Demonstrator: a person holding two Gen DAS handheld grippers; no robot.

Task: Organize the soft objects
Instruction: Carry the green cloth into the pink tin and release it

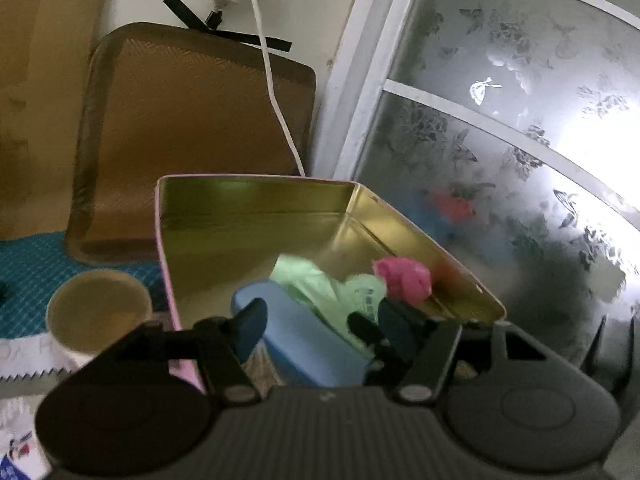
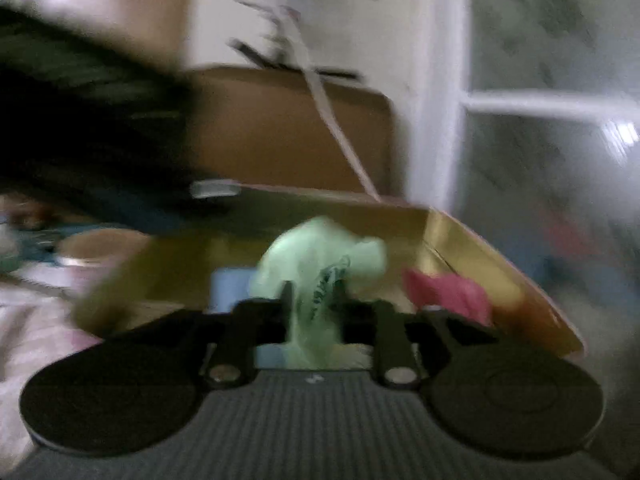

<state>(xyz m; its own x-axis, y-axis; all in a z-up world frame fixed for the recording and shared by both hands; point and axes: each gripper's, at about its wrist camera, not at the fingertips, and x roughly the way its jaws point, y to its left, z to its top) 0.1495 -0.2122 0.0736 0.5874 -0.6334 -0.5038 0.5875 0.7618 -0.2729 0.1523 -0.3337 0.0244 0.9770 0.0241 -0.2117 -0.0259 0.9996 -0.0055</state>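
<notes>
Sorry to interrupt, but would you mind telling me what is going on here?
A person with a gripper in each hand is sorting soft items into a gold tin. The right gripper is shut on a green bag over the tin. The left gripper has its jaws around a blue item at the tin's near edge. A pink bag already lies inside.
</notes>
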